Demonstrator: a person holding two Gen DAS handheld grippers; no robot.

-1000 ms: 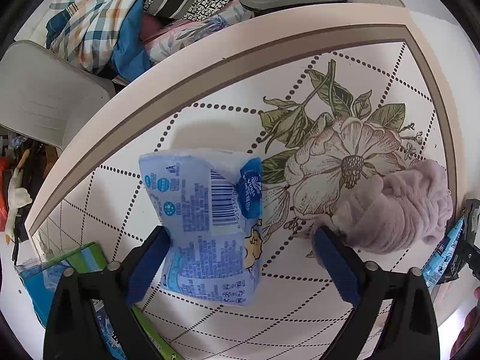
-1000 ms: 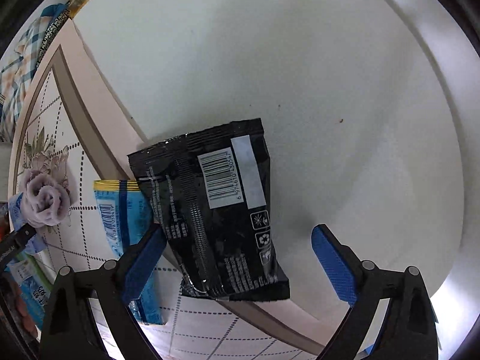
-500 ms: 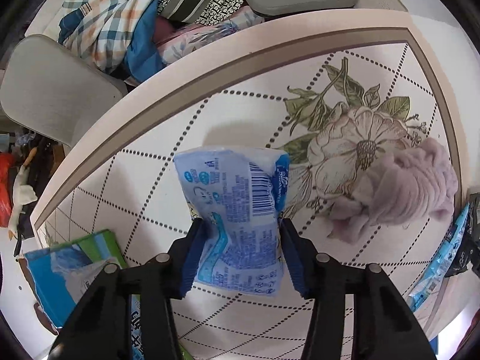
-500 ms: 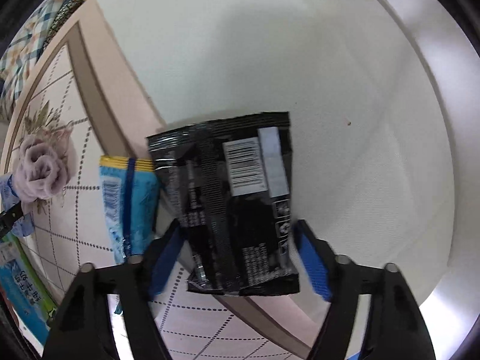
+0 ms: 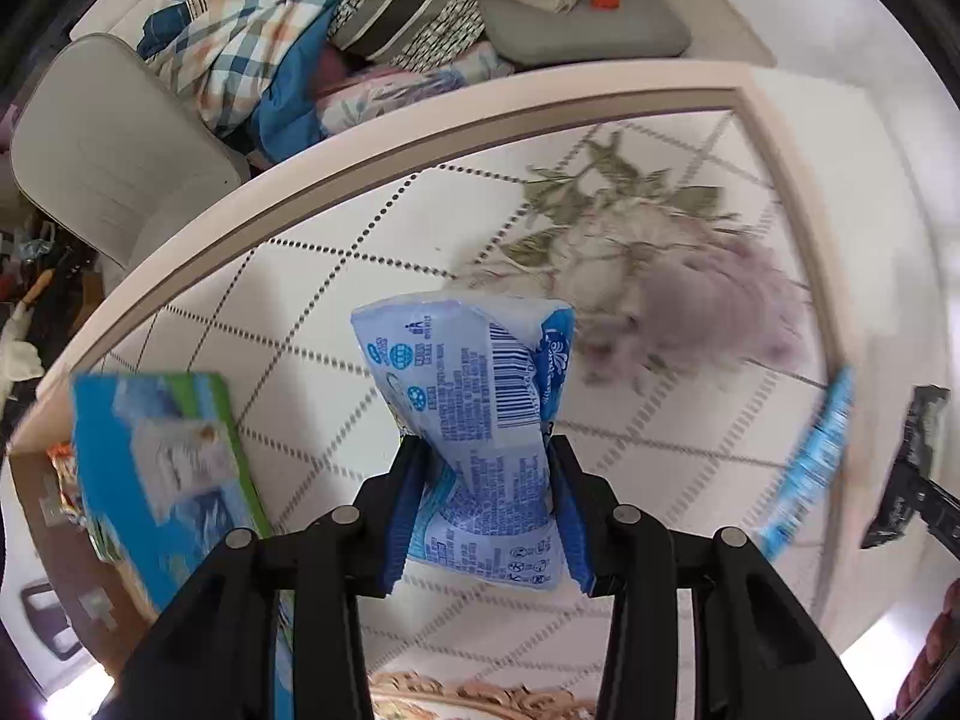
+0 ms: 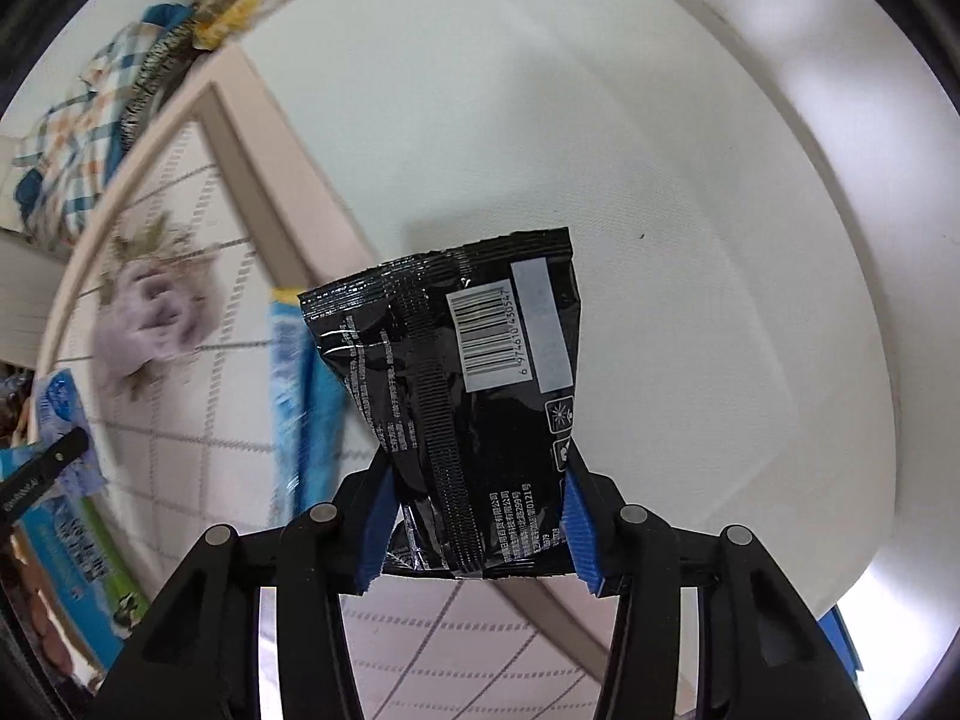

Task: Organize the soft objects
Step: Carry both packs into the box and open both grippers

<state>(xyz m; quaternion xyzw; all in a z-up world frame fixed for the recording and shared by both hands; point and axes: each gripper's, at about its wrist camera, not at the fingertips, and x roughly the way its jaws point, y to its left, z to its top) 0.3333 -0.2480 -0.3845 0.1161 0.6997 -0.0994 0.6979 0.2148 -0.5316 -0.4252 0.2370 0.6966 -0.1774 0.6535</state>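
My left gripper [image 5: 487,510] is shut on a light blue tissue pack [image 5: 474,396] and holds it above the floral tablecloth [image 5: 336,312]. My right gripper [image 6: 477,525] is shut on a black snack packet [image 6: 462,372] with a white barcode, lifted over the table's edge. A mauve knitted cloth [image 5: 714,312] lies on the table to the right of the left gripper; it also shows in the right wrist view [image 6: 150,324]. A blue and yellow packet [image 6: 300,390] lies on the table left of the black packet.
A blue and green box [image 5: 162,468] lies at the table's left edge. A grey chair [image 5: 102,150] with a heap of checked and striped fabric [image 5: 270,42] stands behind the table. White floor [image 6: 660,150] lies beyond the table's right side.
Both grippers closed from open onto their packs and lifted them off the table. The left pack is squeezed narrow at its lower half. Both views are blurred by motion.
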